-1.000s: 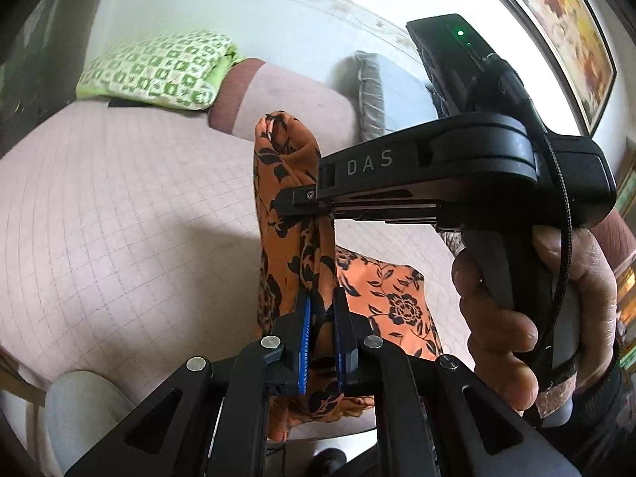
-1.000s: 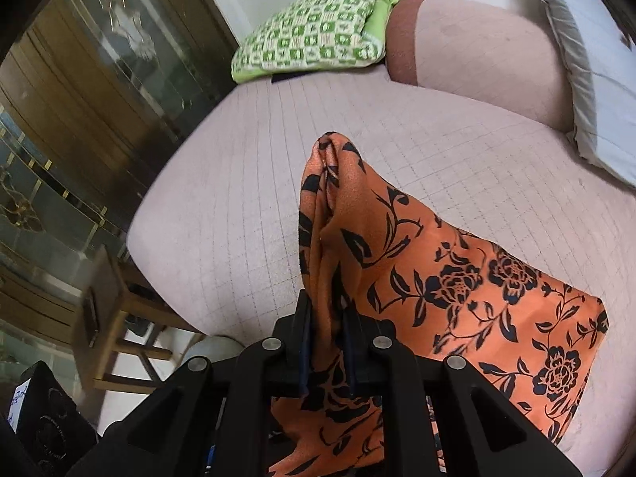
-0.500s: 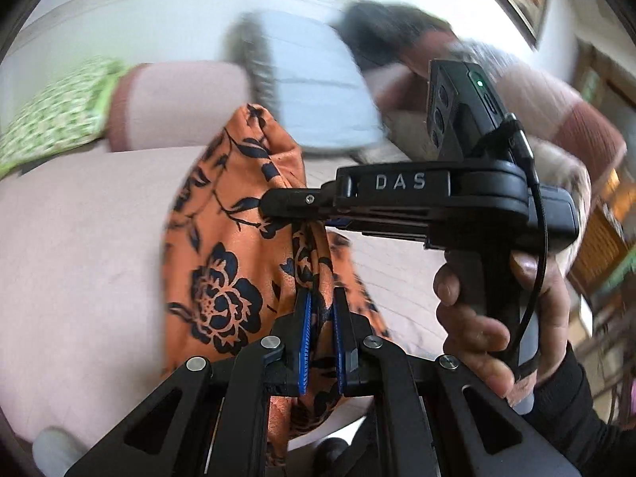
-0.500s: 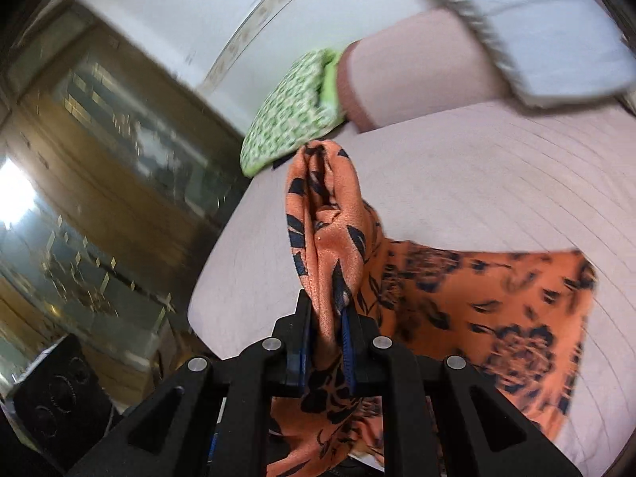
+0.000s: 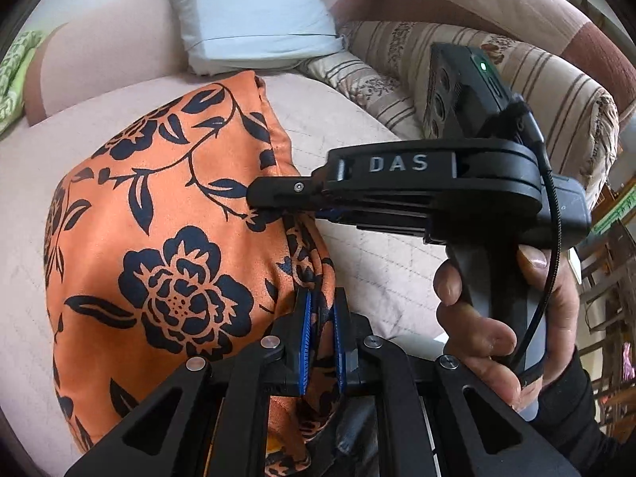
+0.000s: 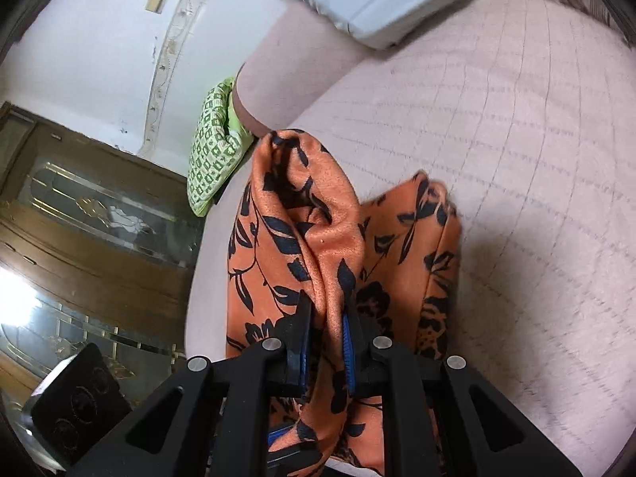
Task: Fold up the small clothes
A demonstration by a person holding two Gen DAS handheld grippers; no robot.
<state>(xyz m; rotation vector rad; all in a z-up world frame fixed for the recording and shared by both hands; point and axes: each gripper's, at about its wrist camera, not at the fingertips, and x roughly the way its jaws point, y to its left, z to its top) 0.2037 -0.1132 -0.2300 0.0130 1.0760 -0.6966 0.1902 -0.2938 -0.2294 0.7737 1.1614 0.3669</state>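
An orange garment with black flowers [image 5: 159, 246] hangs bunched over the pink quilted bed [image 5: 24, 214]. My left gripper [image 5: 321, 338] is shut on a fold of it near its lower edge. In the left wrist view my right gripper [image 5: 274, 208] comes in from the right, held by a hand, and is shut on the same cloth higher up. In the right wrist view the right gripper [image 6: 326, 334] pinches a ridge of the orange garment [image 6: 302, 230], the rest drooping onto the bed [image 6: 516, 159].
A pale blue pillow [image 5: 246, 12] and a striped cushion [image 5: 497, 91] lie at the bed's head. A green checked pillow [image 6: 210, 155] sits at the far side. A dark wooden cabinet with glass doors [image 6: 79, 238] stands beside the bed.
Both grippers have swung round with the cloth, from facing the green pillow towards the blue pillow and striped cushion. The garment has spread wider to the left. Both stay shut on it.
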